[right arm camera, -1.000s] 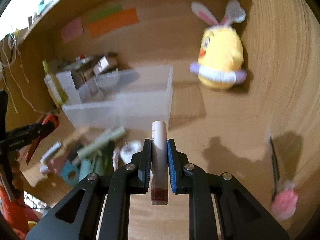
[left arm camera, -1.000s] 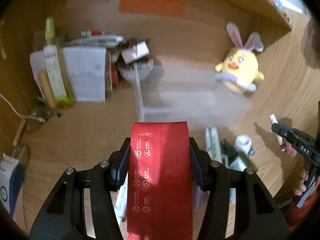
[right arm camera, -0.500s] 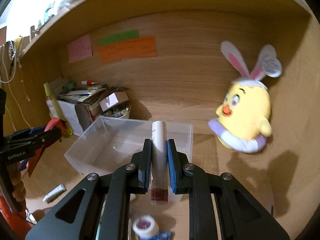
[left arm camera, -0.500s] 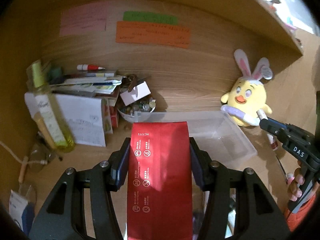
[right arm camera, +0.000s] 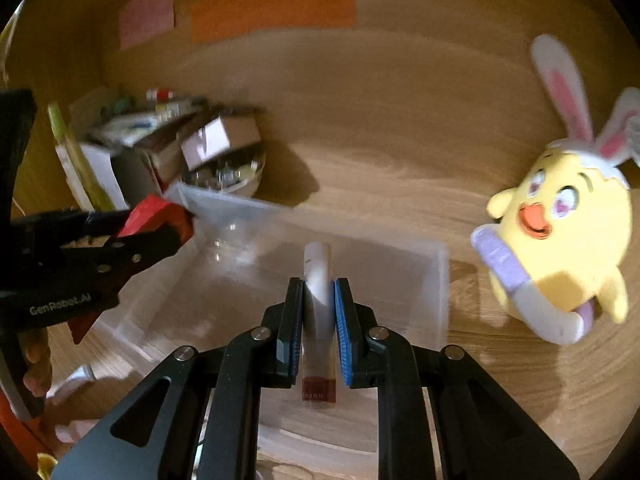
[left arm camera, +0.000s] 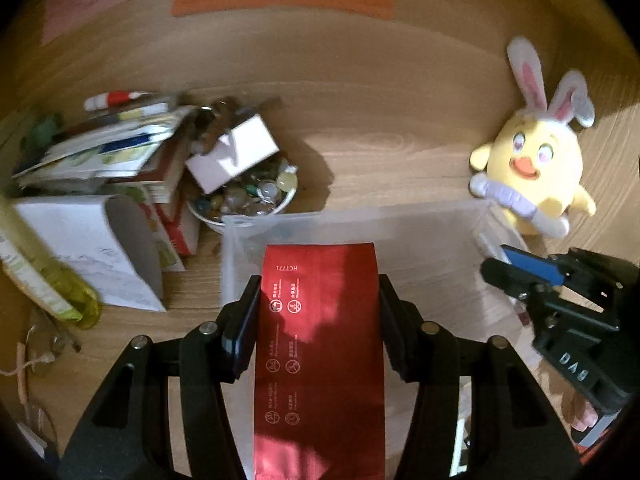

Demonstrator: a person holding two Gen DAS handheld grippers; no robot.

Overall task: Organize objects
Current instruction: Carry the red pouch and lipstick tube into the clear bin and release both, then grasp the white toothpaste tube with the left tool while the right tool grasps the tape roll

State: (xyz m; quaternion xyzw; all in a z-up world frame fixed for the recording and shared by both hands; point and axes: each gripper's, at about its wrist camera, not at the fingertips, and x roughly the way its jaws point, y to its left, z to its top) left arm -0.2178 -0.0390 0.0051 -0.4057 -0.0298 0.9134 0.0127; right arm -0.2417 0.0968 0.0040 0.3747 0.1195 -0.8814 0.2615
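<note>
Evidently we hold the left gripper (left arm camera: 318, 316) clamped on the red pouch (left arm camera: 318, 344) and the right gripper (right arm camera: 318, 332) clamped on the slim tube (right arm camera: 318, 280) over the clear bin (right arm camera: 438, 280), likely to drop both inside

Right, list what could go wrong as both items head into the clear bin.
1. The two tools converge over one clear bin and may collide.
2. The red pouch is broad; dropped flat, it could bury the white tube.
3. A knock could slide the light bin into the bowl of beads.
</note>
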